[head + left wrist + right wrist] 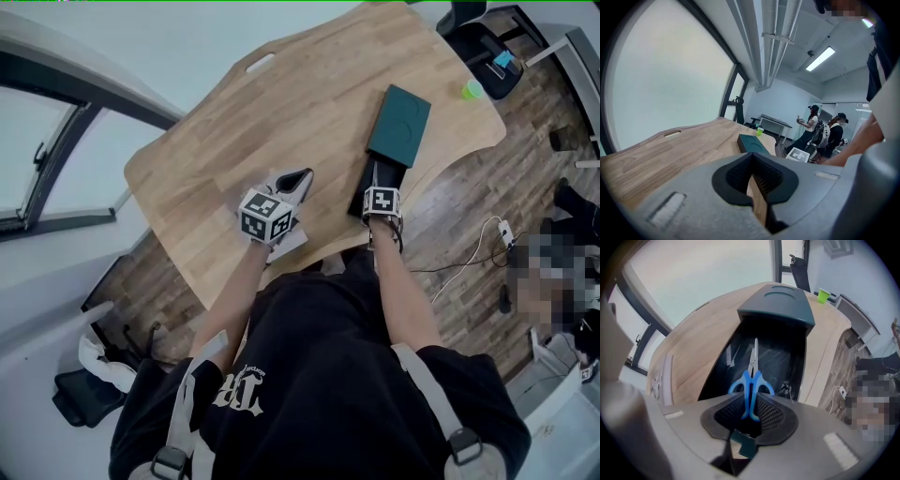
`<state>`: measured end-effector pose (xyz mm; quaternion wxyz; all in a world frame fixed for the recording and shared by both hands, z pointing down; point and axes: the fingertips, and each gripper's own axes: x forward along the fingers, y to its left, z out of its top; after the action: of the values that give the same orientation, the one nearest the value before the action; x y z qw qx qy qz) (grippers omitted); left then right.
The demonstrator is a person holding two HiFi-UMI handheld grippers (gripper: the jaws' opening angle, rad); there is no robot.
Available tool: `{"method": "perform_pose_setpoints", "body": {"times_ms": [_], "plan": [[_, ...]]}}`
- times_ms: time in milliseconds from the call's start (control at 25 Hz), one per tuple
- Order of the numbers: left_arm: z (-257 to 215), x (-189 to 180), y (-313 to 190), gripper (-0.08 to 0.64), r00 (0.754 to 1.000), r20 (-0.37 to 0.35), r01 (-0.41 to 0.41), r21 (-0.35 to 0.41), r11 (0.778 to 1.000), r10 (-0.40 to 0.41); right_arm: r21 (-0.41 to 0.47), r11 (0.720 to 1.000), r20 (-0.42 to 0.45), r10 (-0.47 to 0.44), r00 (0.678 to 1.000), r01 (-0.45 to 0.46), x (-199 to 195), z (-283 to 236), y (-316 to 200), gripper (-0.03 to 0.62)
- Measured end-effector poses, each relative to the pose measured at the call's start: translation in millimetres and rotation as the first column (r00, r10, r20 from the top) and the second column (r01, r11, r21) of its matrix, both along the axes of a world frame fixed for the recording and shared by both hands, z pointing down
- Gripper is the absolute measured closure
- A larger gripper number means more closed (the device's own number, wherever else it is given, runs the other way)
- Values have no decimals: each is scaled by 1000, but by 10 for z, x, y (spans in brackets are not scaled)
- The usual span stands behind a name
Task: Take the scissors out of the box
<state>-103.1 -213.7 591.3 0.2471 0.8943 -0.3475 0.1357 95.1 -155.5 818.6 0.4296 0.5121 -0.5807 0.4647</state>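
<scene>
A dark green box (400, 124) lies on the wooden table (234, 131), its lid slid back off a black inner tray (780, 359). Blue-handled scissors (751, 376) lie in that tray, blades pointing toward the lid. My right gripper (751, 398) points steeply down into the tray and is shut on the scissors' handles; the head view shows that gripper (373, 178) over the tray's near end. My left gripper (298, 178) rests low over the table left of the box, its jaws (752, 176) shut with nothing between them. The box (752, 143) shows beyond it.
A green cup (472, 90) stands at the table's far right corner. An office chair (483, 47) is beyond it, and a cable with a power strip (502, 230) lies on the floor at right. Two people (820, 129) stand far across the room.
</scene>
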Motion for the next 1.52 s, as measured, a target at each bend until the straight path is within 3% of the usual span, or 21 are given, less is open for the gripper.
{"method": "perform_pose_setpoints", "body": {"times_ms": [600, 880, 1120, 1520], "plan": [[-133, 141, 43, 558, 1000, -5, 28, 32, 999, -27, 152, 988, 142, -12, 990, -10, 51, -632, 74, 509], [-308, 147, 39, 558, 997, -33, 77, 57, 995, -75, 276, 961, 198, -25, 980, -31, 93, -1114, -160, 509], [-548, 149, -45, 558, 993, -41, 112, 104, 988, -108, 422, 906, 226, -68, 972, -35, 92, -1681, -502, 508], [-1098, 201, -162, 558, 988, -88, 141, 202, 969, -125, 657, 754, 245, -191, 950, -18, -52, -2676, -859, 508]]}}
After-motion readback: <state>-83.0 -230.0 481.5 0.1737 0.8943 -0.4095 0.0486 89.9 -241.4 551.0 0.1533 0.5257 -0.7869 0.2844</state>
